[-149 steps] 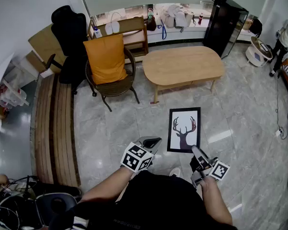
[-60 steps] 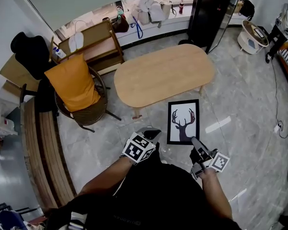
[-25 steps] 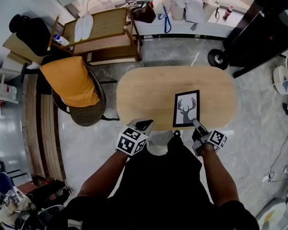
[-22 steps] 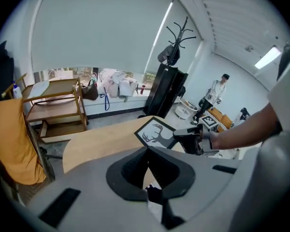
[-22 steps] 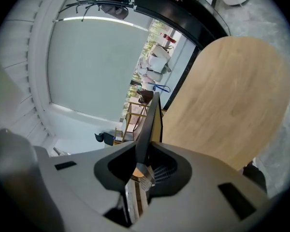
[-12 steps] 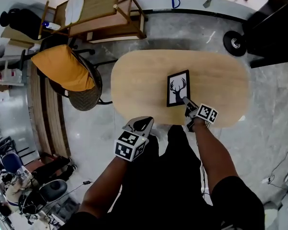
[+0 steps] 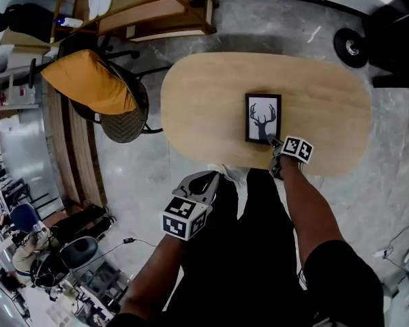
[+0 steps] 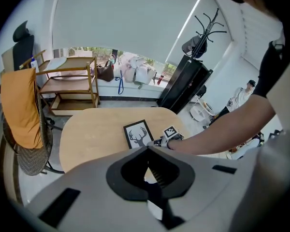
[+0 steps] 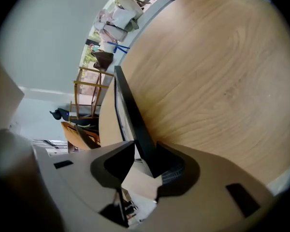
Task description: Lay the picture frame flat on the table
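The black picture frame point(image 7: 263, 118) with a deer print lies on the oval wooden table point(image 7: 204, 94), face up. My right gripper point(image 7: 273, 142) is at the frame's near right corner. In the right gripper view the frame's black edge point(image 9: 128, 110) runs between the jaws, which are opening. It rests against one finger point(image 9: 170, 166) and a gap shows on the other side. My left gripper point(image 7: 208, 177) hangs off the table over the floor, shut and empty. In its own view the left gripper point(image 8: 147, 151) points toward the frame point(image 8: 137, 134).
A wicker chair with an orange cushion point(image 7: 88, 80) stands left of the table, and a wooden shelf cart point(image 7: 143, 5) sits beyond it. A black wheeled cabinet point(image 7: 358, 46) is at the far right. A person point(image 8: 241, 96) stands past the black cabinet point(image 8: 183, 86).
The frame went from over the floor to the tabletop and now lies further in on it. The right gripper followed to its near corner. The left gripper dropped back toward my legs.
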{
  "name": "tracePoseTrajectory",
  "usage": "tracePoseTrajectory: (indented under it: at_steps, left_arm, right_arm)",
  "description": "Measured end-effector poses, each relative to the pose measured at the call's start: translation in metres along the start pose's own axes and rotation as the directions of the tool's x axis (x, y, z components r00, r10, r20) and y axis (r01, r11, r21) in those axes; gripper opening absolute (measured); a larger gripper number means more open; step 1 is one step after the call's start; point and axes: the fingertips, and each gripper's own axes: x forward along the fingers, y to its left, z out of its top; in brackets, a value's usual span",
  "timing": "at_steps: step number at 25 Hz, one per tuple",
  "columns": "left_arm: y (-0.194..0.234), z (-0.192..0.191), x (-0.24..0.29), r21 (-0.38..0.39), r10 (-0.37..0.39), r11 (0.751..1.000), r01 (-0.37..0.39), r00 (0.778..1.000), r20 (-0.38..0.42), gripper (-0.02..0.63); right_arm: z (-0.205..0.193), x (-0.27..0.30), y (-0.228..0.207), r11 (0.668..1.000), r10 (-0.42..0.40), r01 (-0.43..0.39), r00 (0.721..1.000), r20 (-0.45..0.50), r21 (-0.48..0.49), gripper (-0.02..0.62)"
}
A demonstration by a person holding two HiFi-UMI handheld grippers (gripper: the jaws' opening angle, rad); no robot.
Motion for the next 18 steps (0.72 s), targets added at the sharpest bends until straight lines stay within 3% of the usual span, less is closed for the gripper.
tracePoseTrajectory:
  at_steps: [3,7,9,11,13,15,18]
  left_arm:
    - [0.000,-0.010,-0.005,-0.001,0.009,1.000,-0.009,1.000,-0.004,0.000]
    - [0.000,-0.019,-0.021,0.007,0.007,1.000,-0.007,1.000,0.000,0.000]
    - [0.004,-0.019,-0.029,0.026,0.007,1.000,-0.007,1.000,0.008,0.000]
    - [0.007,-0.016,-0.034,0.046,0.008,0.999,-0.009,1.000,0.020,0.000]
    - [0.006,-0.015,-0.038,0.059,-0.004,0.998,0.002,1.000,0.027,0.000]
    - [0.004,-0.018,-0.043,0.084,-0.021,0.996,0.020,1.000,0.022,0.000]
    - [0.003,-0.022,-0.052,0.129,-0.047,0.991,0.044,0.999,0.021,0.000]
  right_arm:
    - [-0.005,0.009,-0.010,0.994,-0.104,0.102,0.992,-0.077,-0.033,0.184]
    - [-0.015,0.007,-0.011,0.954,-0.255,0.222,0.955,-0.153,-0.203,0.256]
    - [-0.025,0.005,-0.007,0.908,-0.316,0.237,0.928,-0.195,-0.345,0.273]
    - [-0.035,0.002,-0.004,0.833,-0.379,0.228,0.899,-0.218,-0.505,0.278]
    - [-0.043,-0.005,-0.006,0.774,-0.421,0.226,0.881,-0.214,-0.591,0.278]
    - [-0.052,-0.014,-0.010,0.769,-0.425,0.241,0.885,-0.192,-0.592,0.278]
    - [-0.064,-0.031,-0.009,0.808,-0.386,0.268,0.913,-0.128,-0.525,0.278]
